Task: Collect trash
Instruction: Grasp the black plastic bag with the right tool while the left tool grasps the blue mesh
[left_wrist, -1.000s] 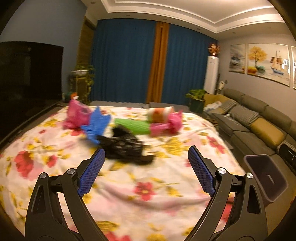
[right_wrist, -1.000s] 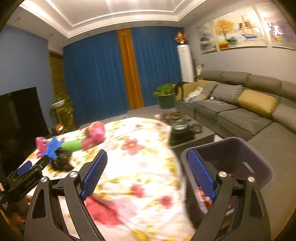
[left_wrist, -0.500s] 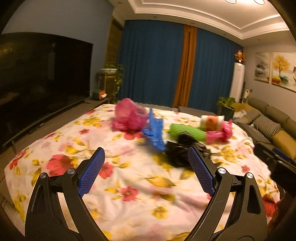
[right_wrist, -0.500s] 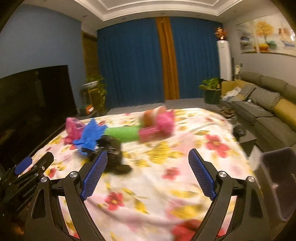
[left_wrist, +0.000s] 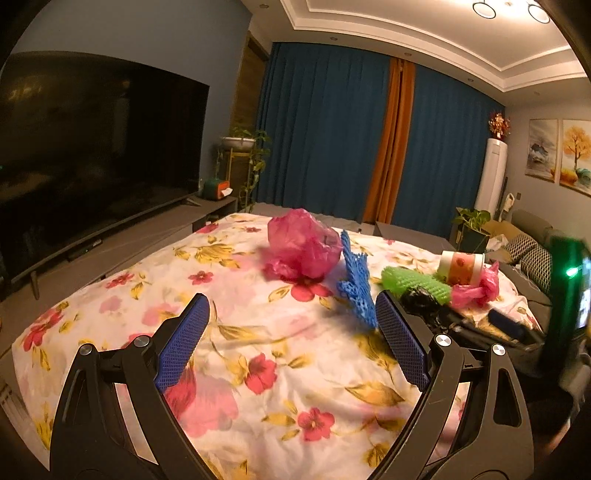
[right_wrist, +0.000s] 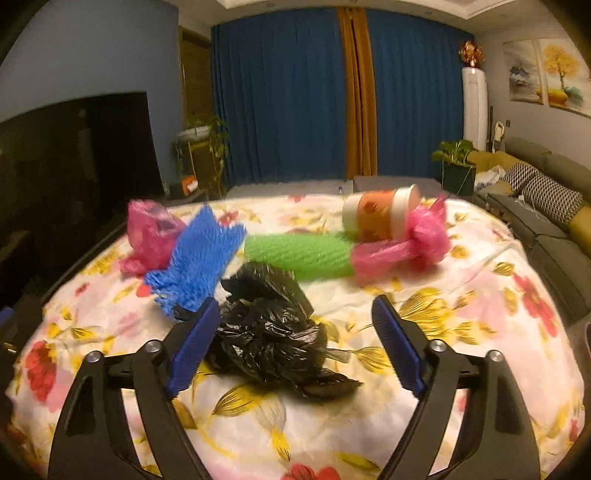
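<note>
Trash lies on a floral cloth-covered table (right_wrist: 461, 288). A crumpled black bag (right_wrist: 269, 328) sits just ahead of my open right gripper (right_wrist: 295, 347), nearer its left finger. Behind lie blue foam netting (right_wrist: 195, 262), green foam netting (right_wrist: 299, 254), a pink bag (right_wrist: 151, 232), a paper cup (right_wrist: 380, 214) on its side and another pink bag (right_wrist: 406, 243). My left gripper (left_wrist: 291, 339) is open and empty over the cloth, short of the big pink bag (left_wrist: 303, 243) and blue netting (left_wrist: 356, 284). The right gripper's fingers (left_wrist: 506, 325) show at the black bag (left_wrist: 421, 299).
A large dark TV (left_wrist: 85, 162) stands on a low console at the left. A grey sofa with cushions (right_wrist: 546, 192) runs along the right. Blue curtains, potted plants (right_wrist: 454, 162) and a white floor air conditioner (right_wrist: 474, 107) stand at the back.
Both grippers swung left and in toward the trash. The right one turned away from the bin beside the sofa and now faces the black bag close up. Both stayed open.
</note>
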